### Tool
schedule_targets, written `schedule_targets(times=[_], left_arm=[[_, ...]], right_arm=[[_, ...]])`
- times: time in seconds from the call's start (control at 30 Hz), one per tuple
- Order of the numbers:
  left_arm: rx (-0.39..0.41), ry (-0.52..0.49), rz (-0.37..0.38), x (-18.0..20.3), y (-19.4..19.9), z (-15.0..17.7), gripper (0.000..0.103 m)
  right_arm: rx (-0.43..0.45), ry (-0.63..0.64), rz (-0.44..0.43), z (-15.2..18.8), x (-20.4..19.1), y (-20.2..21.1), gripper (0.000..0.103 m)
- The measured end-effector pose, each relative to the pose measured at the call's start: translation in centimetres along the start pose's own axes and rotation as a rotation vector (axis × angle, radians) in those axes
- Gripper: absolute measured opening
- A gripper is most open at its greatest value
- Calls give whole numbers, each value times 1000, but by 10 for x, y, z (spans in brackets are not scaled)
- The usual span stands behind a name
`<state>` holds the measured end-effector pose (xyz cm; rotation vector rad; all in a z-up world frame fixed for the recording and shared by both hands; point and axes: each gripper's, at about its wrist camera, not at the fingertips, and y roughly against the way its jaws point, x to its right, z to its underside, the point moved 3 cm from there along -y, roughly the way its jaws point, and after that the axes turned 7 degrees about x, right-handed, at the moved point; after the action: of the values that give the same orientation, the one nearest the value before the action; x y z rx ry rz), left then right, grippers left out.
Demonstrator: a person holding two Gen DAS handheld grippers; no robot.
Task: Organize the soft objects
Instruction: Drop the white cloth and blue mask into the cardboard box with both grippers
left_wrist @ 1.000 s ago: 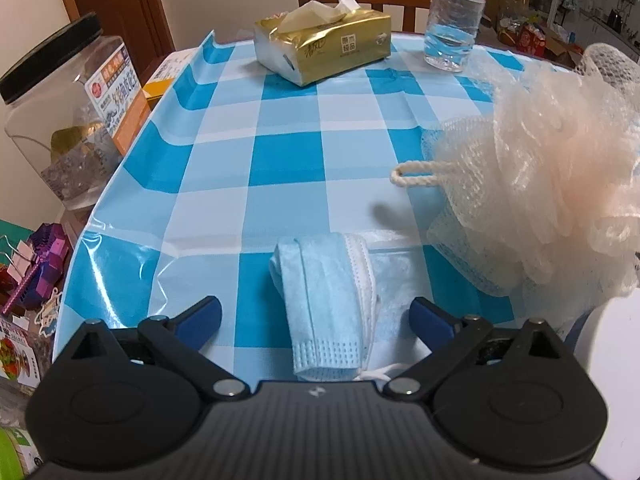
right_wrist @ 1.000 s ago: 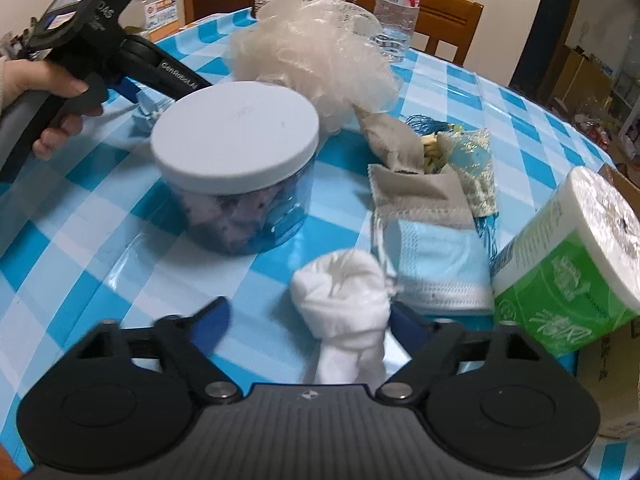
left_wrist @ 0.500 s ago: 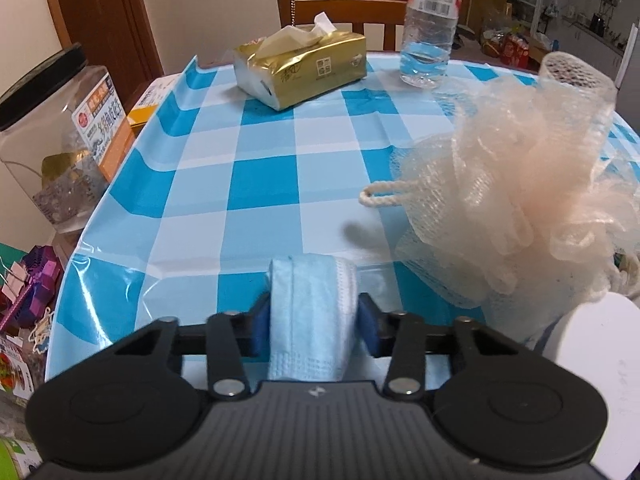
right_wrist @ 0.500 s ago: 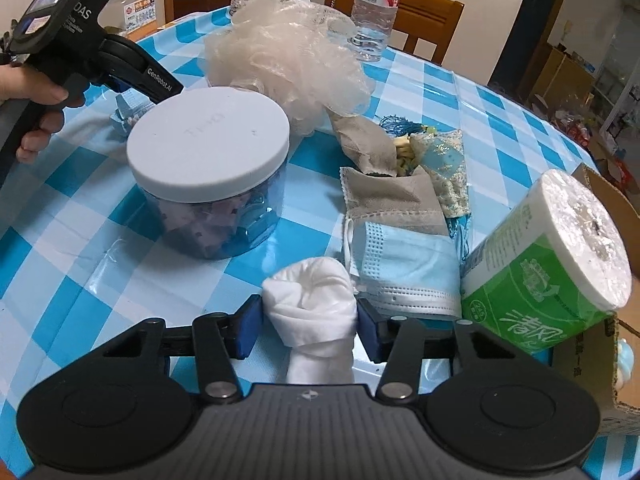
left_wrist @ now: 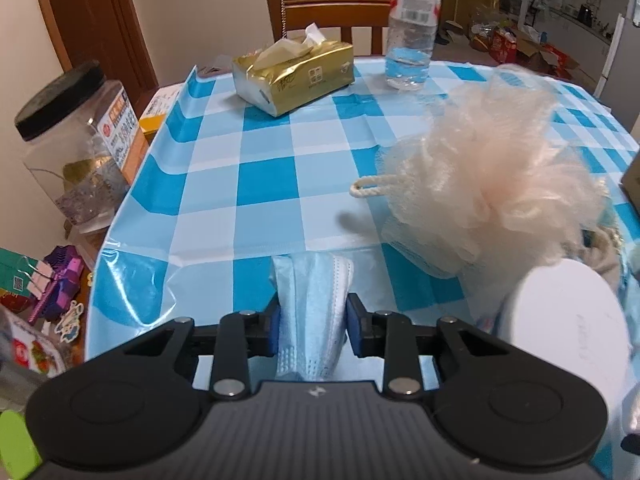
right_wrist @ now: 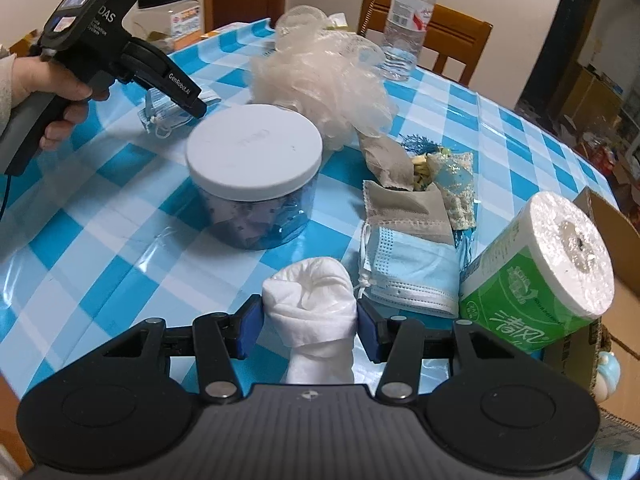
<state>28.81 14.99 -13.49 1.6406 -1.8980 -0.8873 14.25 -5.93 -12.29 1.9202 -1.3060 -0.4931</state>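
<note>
**Two soft items gripped, the sorting barely begun**

On the checked table (left_wrist: 264, 184), left tongs (left_wrist: 312, 322) clamp a folded blue mask (left_wrist: 314, 300); right tongs (right_wrist: 310, 322) clamp a white sock bundle (right_wrist: 312, 300). Loofah (right_wrist: 320, 80), second mask (right_wrist: 412, 268), pouches (right_wrist: 404, 200) lie loose — most work remains, I'd judge.

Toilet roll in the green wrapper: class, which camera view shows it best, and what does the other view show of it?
The right wrist view: the toilet roll shows whole, tilted against a cardboard box, beside a face mask. The left wrist view shows nothing of it.
</note>
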Motion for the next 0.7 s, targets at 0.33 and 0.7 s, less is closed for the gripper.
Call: schedule_targets(times=[0.33, 0.7], left_arm=[[13, -48, 24, 29, 66, 7, 30], [-1, -120, 153, 112, 140, 17, 30]], right_arm=[[32, 3, -57, 8, 17, 38, 55], [67, -18, -40, 26, 77, 102, 55]])
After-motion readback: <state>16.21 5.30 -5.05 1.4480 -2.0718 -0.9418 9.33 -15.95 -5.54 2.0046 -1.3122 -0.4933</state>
